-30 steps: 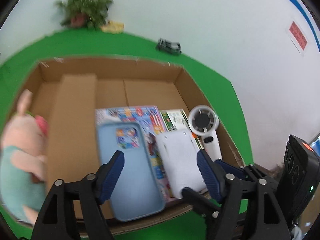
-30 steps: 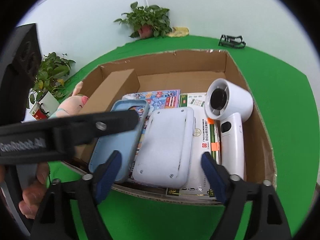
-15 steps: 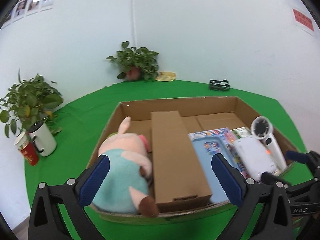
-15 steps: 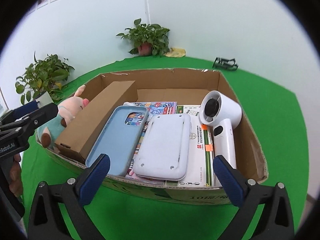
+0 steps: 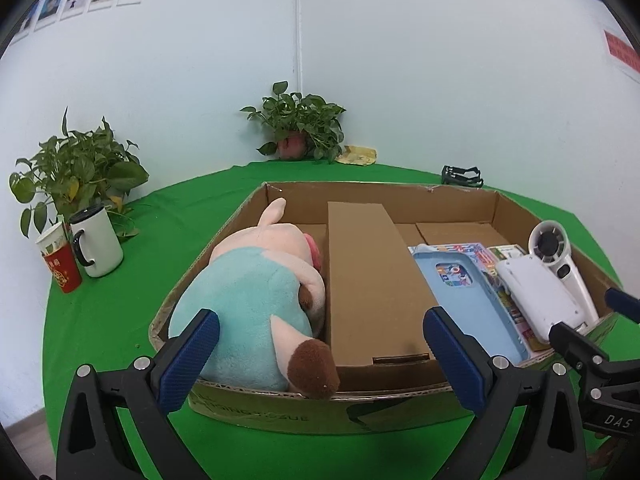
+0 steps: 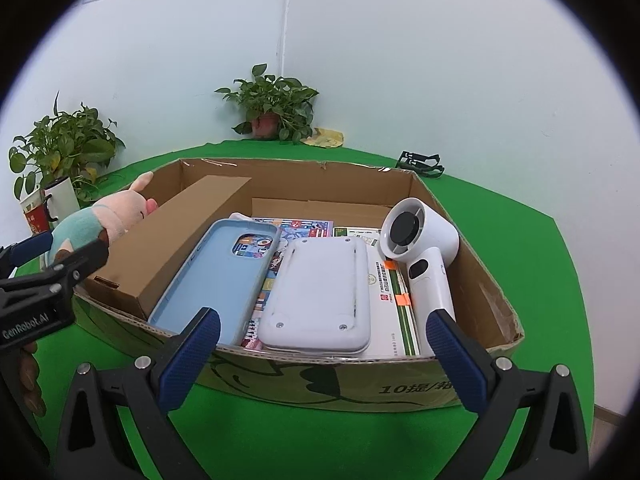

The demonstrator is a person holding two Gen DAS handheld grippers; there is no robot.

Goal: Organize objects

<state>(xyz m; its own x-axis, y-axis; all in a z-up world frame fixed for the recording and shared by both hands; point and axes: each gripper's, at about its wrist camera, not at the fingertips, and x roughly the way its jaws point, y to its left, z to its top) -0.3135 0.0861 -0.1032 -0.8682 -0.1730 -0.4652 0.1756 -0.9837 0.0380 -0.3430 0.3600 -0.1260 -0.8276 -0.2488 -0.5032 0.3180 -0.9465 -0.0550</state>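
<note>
Both grippers wide apart, nothing between the jaws: left gripper (image 5: pixel 320 354) just short of the box (image 5: pixel 320 408) rim, right gripper (image 6: pixel 320 354) likewise. Jaws just opened, probably after letting go. Inside, side by side to fill the floor: plush (image 5: pixel 256 292), carton (image 5: pixel 372 276), phone case (image 6: pixel 224 276) and white pad (image 6: pixel 320 300) leaning on booklets, fan (image 6: pixel 424 252) along the right wall. Packing seemingly complete.

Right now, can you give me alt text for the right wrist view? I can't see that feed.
An open cardboard box on a green tabletop holds a blue phone case, a white flat device, a white handheld fan, a long brown carton and a plush pig. The right gripper hangs open and empty before the box's near wall.
</note>
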